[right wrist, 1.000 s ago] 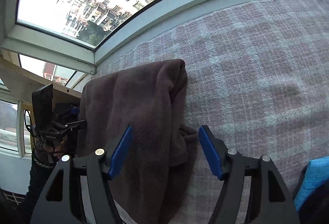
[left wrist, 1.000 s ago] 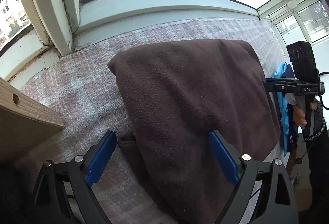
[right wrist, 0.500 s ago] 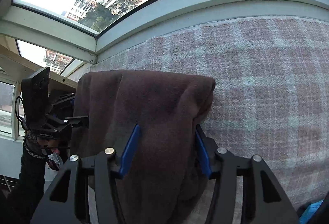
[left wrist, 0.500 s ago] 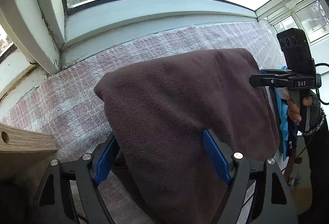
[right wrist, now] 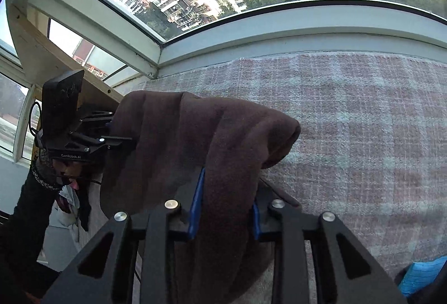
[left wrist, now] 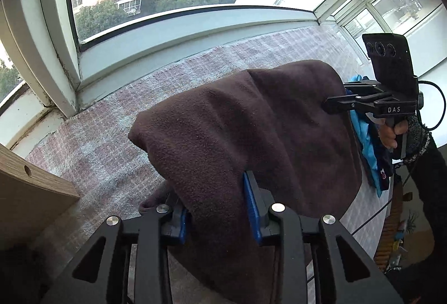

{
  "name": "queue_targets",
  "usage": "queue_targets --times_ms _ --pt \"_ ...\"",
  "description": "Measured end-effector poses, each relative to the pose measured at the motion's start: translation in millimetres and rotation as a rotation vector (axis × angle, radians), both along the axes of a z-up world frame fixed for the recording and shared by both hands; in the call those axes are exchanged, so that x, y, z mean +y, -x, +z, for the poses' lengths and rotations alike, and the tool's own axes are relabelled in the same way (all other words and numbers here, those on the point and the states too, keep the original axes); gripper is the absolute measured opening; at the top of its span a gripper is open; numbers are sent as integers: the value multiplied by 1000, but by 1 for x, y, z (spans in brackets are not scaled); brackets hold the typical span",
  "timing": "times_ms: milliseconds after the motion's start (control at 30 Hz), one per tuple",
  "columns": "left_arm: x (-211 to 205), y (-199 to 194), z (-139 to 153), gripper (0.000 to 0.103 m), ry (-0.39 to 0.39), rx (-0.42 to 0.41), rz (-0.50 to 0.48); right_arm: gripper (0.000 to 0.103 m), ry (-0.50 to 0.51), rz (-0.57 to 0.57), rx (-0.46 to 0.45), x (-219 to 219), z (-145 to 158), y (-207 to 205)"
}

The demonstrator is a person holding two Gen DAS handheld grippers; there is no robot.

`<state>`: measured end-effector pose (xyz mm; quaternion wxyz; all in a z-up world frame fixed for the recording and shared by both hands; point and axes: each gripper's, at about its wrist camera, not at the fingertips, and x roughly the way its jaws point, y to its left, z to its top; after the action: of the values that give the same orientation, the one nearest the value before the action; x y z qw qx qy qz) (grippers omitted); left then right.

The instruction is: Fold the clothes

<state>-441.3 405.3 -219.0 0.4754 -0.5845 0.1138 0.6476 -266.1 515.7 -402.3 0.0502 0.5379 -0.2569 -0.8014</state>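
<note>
Tongs are pinching the brown fleece (left wrist: 251, 119): the left gripper (left wrist: 218, 209) and right gripper (right wrist: 223, 203) have just been squeezing onto its near edge, lifting it off the checked blanket (right wrist: 363, 122), probably for folding it over.

- The fleece (left wrist: 251, 130) hides the left claw's (left wrist: 220, 209) tips and runs off the bottom edge.
- The blue cloth (right wrist: 421, 273) is cut off at the corner.
</note>
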Motion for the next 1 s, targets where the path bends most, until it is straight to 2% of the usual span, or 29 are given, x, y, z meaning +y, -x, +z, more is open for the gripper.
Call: queue_targets --times_ms 100,200,233,267,300,367,400,500,533,700,833,933,1000 --pt "13 11 -13 44 45 3 11 44 13 16 -45 10 -9 4" --pt "13 13 -24 79 81 -5 6 58 27 38 -42 17 -16 11" --pt "11 14 -28 81 92 -4 3 61 47 42 -30 19 -19 13" --pt "8 14 -31 81 100 -3 -1 69 72 45 -9 19 -21 15" --pt "0 13 -32 81 89 -1 -10 70 85 49 17 16 -21 16" --pt "4 7 -32 75 59 10 -45 67 56 74 59 7 -21 19" --pt "6 4 -32 66 44 15 -61 49 58 94 62 2 -22 20" --pt "10 3 -31 60 28 33 -74 31 70 117 70 -3 -22 20" --pt "8 4 -31 53 20 21 -75 30 65 119 76 -3 -19 18" --pt "-1 4 -22 36 -18 -4 -58 28 64 130 115 -5 -5 5" --pt "-7 -4 -11 39 5 22 -49 28 29 122 114 -9 -1 6" --pt "-14 -17 2 30 19 92 -82 28 34 137 117 -12 6 5" --pt "-14 -19 6 31 5 74 -106 28 40 134 101 -9 4 7"
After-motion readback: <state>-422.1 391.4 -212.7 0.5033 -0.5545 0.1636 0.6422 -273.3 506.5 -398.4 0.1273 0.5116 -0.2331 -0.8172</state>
